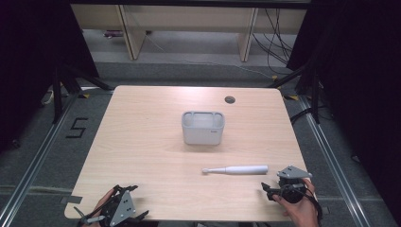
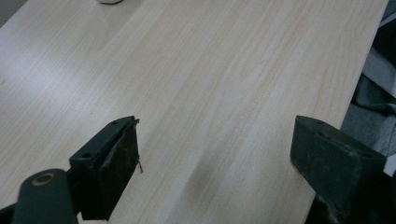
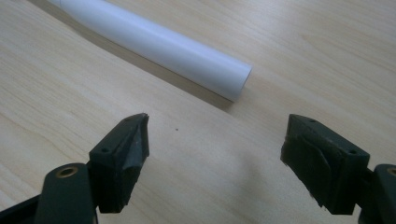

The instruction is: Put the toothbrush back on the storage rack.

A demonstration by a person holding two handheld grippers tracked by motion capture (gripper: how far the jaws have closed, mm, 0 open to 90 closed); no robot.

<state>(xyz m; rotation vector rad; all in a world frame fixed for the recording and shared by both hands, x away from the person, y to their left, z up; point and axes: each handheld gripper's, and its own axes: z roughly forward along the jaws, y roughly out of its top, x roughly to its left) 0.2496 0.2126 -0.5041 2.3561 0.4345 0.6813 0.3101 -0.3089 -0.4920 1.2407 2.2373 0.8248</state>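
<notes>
1. One white electric toothbrush lying on the desk.
2. One grey holder box.
3. Two tongs: left tongs, right tongs.
4. One round cable hole in the desk.

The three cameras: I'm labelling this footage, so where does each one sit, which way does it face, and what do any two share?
High view: fixed above the person's side, looking forward and down on the table, grey holder and white electric toothbrush; both hands show, holding the left gripper and right gripper.
Left gripper view: rides the left gripper, looking across bare tabletop; open jaws show.
Right gripper view: rides the right gripper, facing the toothbrush's handle end; open jaws show.
Shared: the toothbrush, in the high and right gripper views.
</notes>
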